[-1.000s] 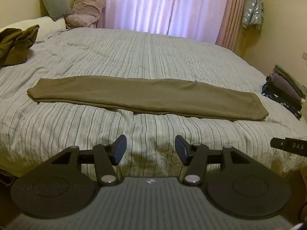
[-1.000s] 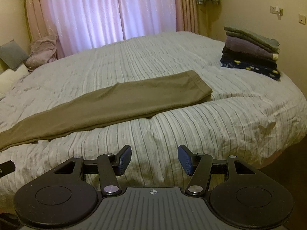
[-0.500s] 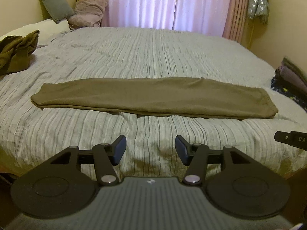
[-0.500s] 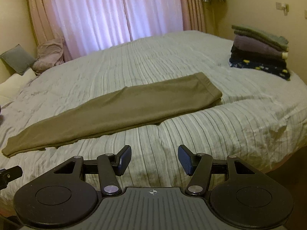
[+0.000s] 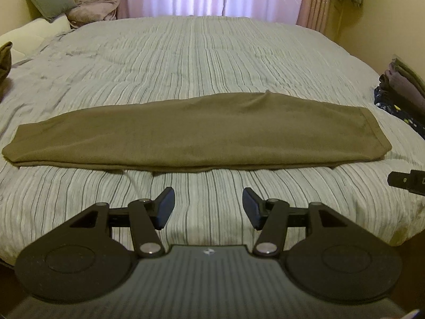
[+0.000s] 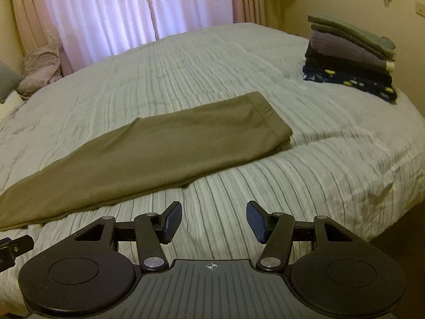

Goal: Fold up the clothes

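Through the left wrist camera we see our left gripper point(image 5: 208, 207) standing wide, nothing between its pads, poised over the striped bedspread point(image 5: 212, 61) near the bed's front edge. Just beyond its fingertips lies the olive garment point(image 5: 196, 135), folded into a long narrow strip running crosswise, one end reaching far to the claw's left and the hemmed end to its right. Further right, at the frame's edge, we catch part of a stack of folded clothes point(image 5: 401, 90), and a black piece of the other tool point(image 5: 406, 180) pokes in beside it. Through the right wrist camera our right gripper point(image 6: 213, 222) is likewise spread wide and empty above the bedspread point(image 6: 332, 159). The olive garment point(image 6: 148, 159) lies ahead and to this claw's left, its hemmed end nearest straight ahead. The stack of folded clothes point(image 6: 350, 55) sits well apart, far ahead to the right.
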Demonstrator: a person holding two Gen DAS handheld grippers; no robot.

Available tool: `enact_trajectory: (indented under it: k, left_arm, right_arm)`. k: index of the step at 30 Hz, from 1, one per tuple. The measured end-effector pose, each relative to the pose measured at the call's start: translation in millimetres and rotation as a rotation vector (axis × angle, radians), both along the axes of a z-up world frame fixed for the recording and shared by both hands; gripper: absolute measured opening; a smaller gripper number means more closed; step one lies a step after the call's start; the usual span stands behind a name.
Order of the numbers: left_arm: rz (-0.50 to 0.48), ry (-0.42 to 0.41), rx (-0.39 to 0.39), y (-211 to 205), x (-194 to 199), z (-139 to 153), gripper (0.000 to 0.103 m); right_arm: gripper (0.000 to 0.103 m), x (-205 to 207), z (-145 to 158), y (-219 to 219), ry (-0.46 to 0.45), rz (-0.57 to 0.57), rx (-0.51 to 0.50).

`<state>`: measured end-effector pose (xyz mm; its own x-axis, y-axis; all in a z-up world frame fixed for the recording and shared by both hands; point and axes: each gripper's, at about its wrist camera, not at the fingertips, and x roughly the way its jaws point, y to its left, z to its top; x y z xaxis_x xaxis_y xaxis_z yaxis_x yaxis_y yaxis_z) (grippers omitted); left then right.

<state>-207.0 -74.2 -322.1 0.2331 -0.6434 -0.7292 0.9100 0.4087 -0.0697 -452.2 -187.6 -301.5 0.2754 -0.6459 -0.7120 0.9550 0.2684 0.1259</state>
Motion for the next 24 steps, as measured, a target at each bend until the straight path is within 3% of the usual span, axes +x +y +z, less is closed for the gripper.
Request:
enact_trajectory:
  k: [8, 16, 24]
  left_arm:
    - [0.053, 0.055, 0.014, 2, 54, -16, 0.052]
    - [0.196, 0.095, 0.026, 33, 118, -42, 0.052]
    - [0.293, 0.085, 0.046, 62, 169, -47, 0.052]
  right_arm:
    - [0.058, 55, -4, -11, 0.074, 0.066, 0.014]
    - [0.058, 121, -14, -11, 0.144, 0.186, 0.018]
    - [0.058, 176, -24, -4, 0.155, 0.277, 0.03]
